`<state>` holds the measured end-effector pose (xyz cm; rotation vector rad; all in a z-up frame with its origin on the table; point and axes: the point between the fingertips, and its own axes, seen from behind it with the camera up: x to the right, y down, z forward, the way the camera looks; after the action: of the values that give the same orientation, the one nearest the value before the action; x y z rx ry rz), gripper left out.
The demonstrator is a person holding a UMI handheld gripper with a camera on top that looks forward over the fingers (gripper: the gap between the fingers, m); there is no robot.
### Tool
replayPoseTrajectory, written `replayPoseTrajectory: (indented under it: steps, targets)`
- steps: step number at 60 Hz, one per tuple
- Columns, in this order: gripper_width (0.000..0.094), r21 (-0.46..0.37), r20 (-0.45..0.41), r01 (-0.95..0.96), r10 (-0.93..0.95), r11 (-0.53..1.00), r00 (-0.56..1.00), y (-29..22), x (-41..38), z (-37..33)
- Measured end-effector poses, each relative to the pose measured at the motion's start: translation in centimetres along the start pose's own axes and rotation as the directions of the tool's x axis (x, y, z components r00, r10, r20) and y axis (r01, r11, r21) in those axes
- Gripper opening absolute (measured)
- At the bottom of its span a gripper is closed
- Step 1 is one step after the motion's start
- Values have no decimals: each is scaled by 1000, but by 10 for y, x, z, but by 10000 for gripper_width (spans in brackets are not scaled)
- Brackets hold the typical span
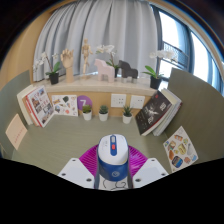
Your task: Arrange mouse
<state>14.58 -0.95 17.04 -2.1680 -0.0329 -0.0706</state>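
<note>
A white and blue mouse (112,166) with an orange-red scroll wheel sits between my two fingers, pointing away from me. The magenta pads (89,158) press against both of its sides. My gripper (112,152) is shut on the mouse and holds it above the grey-green desk top (70,140). The mouse's rear end and underside are hidden.
Three small potted plants (103,113) stand along the back of the desk. An open picture book (40,105) leans at the left and a dark book (158,112) at the right. A printed card (180,148) lies at the right. A shelf (100,88) with figurines runs behind.
</note>
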Motion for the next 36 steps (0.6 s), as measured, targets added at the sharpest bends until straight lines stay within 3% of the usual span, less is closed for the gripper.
replayPoseTrajectory:
  steps: [13,29,36]
  targets:
    - [379,-145,-23,-79,76,986,997,88,58,40]
    - [381,-291,6,-78,84,953,996,178,51,67]
    - [412,-248,-6,-86,87,965,996,175,52,68]
